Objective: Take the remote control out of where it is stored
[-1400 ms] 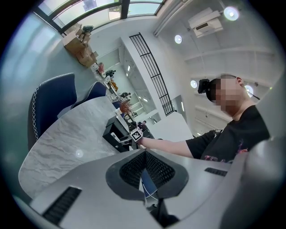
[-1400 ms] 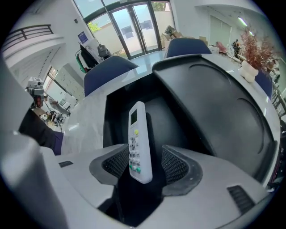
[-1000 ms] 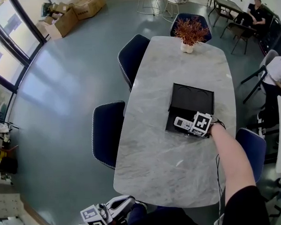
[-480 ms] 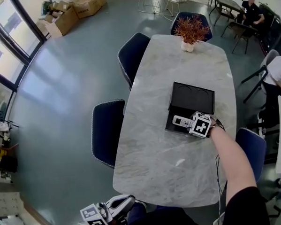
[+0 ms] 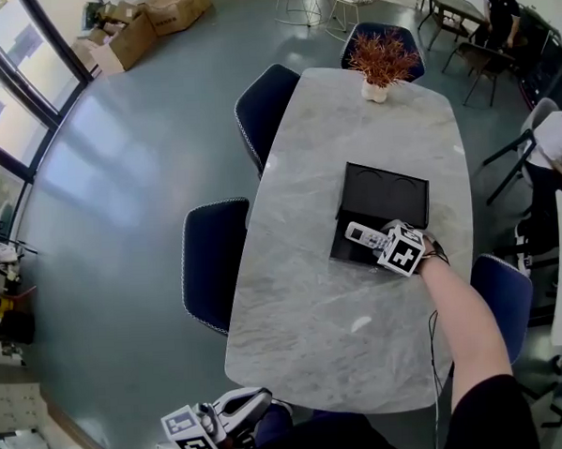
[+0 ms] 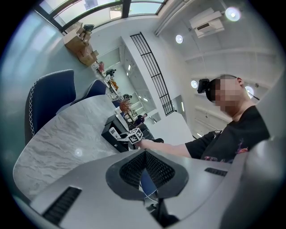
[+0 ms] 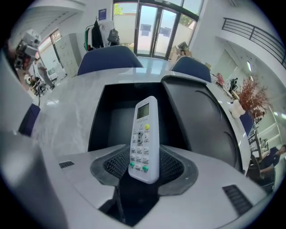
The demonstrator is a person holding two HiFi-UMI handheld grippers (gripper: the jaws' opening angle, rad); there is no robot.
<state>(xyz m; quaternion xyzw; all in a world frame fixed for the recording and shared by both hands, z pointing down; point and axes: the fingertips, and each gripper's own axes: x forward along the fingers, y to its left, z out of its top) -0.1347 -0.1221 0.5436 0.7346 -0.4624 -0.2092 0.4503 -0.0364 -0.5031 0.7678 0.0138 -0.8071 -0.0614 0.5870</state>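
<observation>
Clamped in the right gripper (image 7: 144, 166), jaws closed on its button end: a white remote control (image 7: 144, 129), display end pointing away over the tray of an open black box (image 7: 111, 118). Beside the tray on the right, the lid (image 7: 203, 120), lying open, round recesses in its lining. Seen from the head view, over the box's near left corner, with the marker cube and a bare forearm reaching in from the lower right. Impossible to tell whether clear of the tray floor or touching it.

Low at the near end of the table, off its edge: the left gripper (image 6: 145, 154), jaws together at the tips, nothing between them.

Underneath it all, a long marble table (image 5: 342, 309), pale grey with darker veins, corners rounded. At its far end, a white pot of reddish dry twigs (image 5: 380, 68), well apart from the box. Along the left side, two navy chairs (image 5: 262, 109) (image 5: 214, 267); another at the far end, another at the right.

All around, a smooth blue-grey floor (image 5: 120, 199), glossy with light from tall windows (image 5: 6, 92) at the left. By the windows, cardboard boxes (image 5: 144, 29). At the top right, more tables and chairs and a person in dark clothes (image 5: 502, 1).
</observation>
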